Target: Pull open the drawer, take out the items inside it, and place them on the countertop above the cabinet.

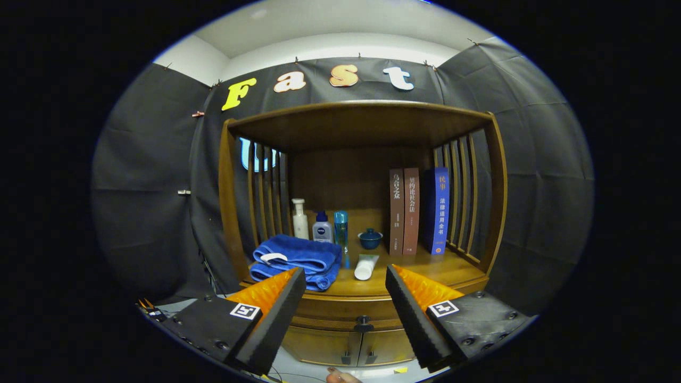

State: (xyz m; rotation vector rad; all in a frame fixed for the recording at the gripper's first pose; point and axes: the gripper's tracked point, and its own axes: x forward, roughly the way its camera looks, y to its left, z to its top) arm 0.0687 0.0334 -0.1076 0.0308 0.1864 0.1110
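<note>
- The claw [346, 303] was wide apart and held nothing.
- The drawer [348, 314] was closed, just ahead, between the fingers.
- Its knob [363, 321] sat in the gap.
- A towel [298, 260] lay on the bench [425, 268] above.

Dim booth, overhead light, sharp, fisheye-curved edges.

Cloth-walled booth [143, 213], home-style wooden cabinet [362, 314], books [403, 213], toiletries [322, 227]

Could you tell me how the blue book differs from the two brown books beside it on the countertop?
The blue book is thicker and stands nearest the slatted side; the brown books are slimmer and press together. All three stand upright, spines outward, well beyond the gripper, whose jaws are open.
</note>
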